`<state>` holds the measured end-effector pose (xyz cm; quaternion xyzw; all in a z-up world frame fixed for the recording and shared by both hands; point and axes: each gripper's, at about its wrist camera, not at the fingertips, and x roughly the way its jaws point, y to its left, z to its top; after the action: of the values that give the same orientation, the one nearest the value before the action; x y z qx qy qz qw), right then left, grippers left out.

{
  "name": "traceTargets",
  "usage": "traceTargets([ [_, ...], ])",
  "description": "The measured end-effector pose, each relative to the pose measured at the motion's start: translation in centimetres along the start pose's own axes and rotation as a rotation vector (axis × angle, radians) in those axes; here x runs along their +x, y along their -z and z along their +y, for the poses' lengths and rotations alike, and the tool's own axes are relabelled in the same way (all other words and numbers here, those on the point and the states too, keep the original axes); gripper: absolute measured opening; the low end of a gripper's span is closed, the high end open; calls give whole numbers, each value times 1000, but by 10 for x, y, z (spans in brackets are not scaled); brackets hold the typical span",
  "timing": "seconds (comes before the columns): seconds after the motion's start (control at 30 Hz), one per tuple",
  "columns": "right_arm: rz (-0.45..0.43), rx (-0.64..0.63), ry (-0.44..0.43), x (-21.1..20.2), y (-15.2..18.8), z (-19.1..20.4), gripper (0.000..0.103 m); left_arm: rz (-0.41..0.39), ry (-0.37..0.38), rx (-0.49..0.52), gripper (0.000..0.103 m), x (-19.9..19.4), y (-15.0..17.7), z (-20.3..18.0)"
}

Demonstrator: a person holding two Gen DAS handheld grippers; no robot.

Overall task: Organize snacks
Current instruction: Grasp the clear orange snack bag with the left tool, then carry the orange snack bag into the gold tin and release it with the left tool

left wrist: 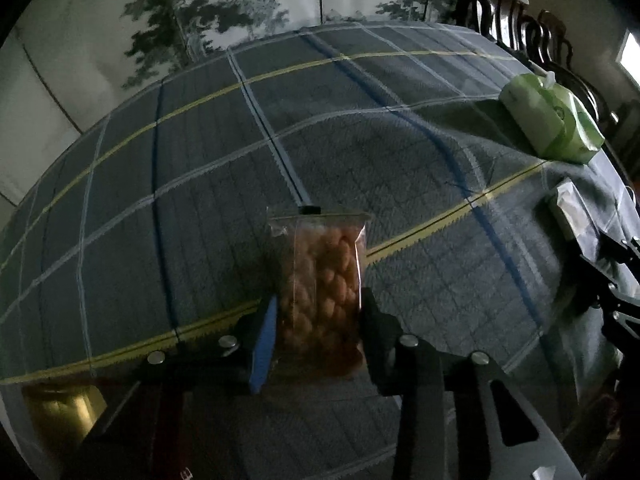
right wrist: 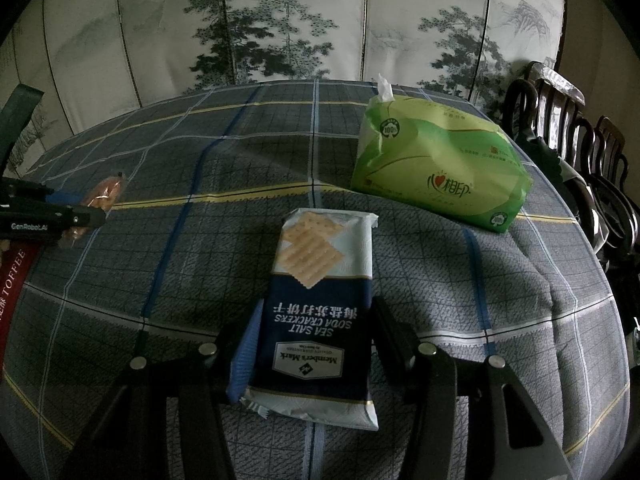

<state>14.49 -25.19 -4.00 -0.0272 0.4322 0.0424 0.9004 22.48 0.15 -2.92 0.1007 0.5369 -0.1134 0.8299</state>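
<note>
Altogether I count two snack packs, one tissue pack and one red toffee box on one round table, with a gripper in each of my hands.

My left gripper [left wrist: 318,332] is clamped on a clear plastic bag of orange-brown puffed snacks [left wrist: 320,288]. The bag stands upright between the two fingers, its sealed top edge pointing away from me, held above the tablecloth [left wrist: 160,184]. One finger pad is blue, the other black.

My right gripper [right wrist: 310,344] is closed around a flat rectangular packet of sea salt soda crackers [right wrist: 320,312]. The packet is glossy, dark navy at the near end and pale at the far end, where two square crackers are pictured. Its printed text reads upside down from my side. It juts forward between the fingers, and its far end lies over the cloth; I cannot tell whether it touches.

Beyond the cracker packet, to the right and well apart, sits a soft, crumpled green tissue pack [right wrist: 436,168] with a white tissue poking from the top.

At the far left of the right wrist view, the toffee box [right wrist: 14,280] shows at the edge, just under my left gripper.

The tablecloth is woven grey plaid with blue, white and yellow lines. Dark carved wooden chairs [right wrist: 576,152] stand at the right.
</note>
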Motion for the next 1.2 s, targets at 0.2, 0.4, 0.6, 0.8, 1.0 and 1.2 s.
traceTargets([
  [0.2, 0, 0, 0, 0, 0, 0, 54, 14, -1, -15, 35, -6, 11, -2],
  [0.4, 0, 1, 0, 0, 0, -1, 54, 29, 16, -38, 35, -18, 27, -4],
  [0.6, 0, 1, 0, 0, 0, -1, 54, 16, 21, -32, 35, -42, 41, -11],
  [0.8, 0, 1, 0, 0, 0, -1, 54, -2, 26, -56, 35, -69, 56, -13],
  [1.0, 0, 1, 0, 0, 0, -1, 54, -17, 43, -119, 35, -91, 77, -10],
  [1.2, 0, 1, 0, 0, 0, -1, 54, -36, 46, -150, 35, -112, 98, -8],
])
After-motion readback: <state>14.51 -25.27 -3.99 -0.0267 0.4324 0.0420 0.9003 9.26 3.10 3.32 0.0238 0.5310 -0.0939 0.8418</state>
